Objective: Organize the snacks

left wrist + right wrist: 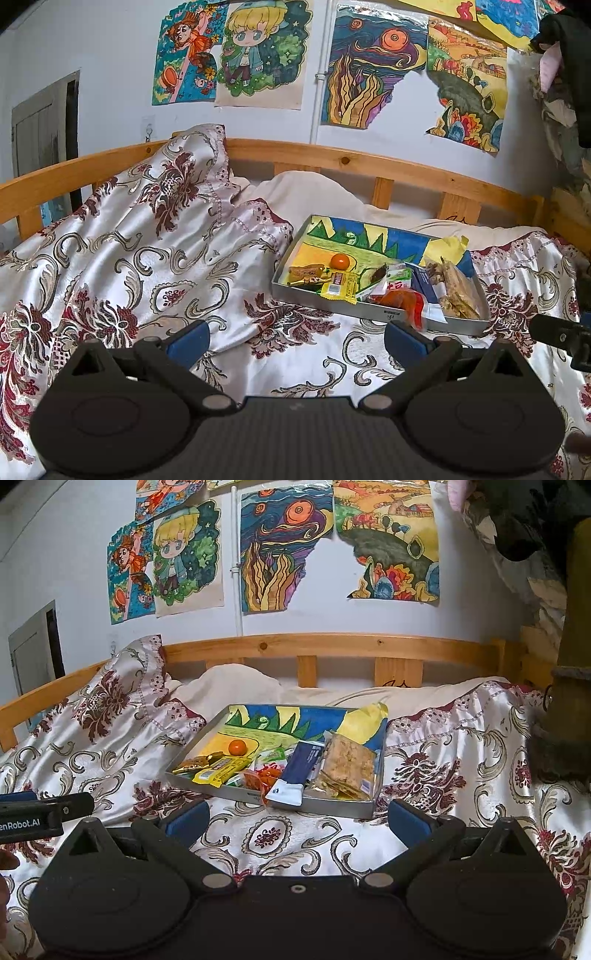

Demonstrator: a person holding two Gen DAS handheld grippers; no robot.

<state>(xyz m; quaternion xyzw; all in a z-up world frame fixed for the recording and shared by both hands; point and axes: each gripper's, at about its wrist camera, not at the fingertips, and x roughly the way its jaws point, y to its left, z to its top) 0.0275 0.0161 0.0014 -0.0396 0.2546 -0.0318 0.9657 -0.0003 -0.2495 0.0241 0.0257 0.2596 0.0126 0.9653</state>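
I see both tongs wide, gripping nothing: left gripper (297,338), right gripper (298,818). Snack tray (332,806) sits centre frame on the floral bedspread (277,838), small orange (237,747) near its back left.

left tool (297,334): fingers spread wide, nothing between | right tool (298,814): fingers spread wide, nothing between

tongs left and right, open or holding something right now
Left tongs: open, holding nothing.
Right tongs: open, holding nothing.

black tool (297,818), blue pads (186,818), silver screws
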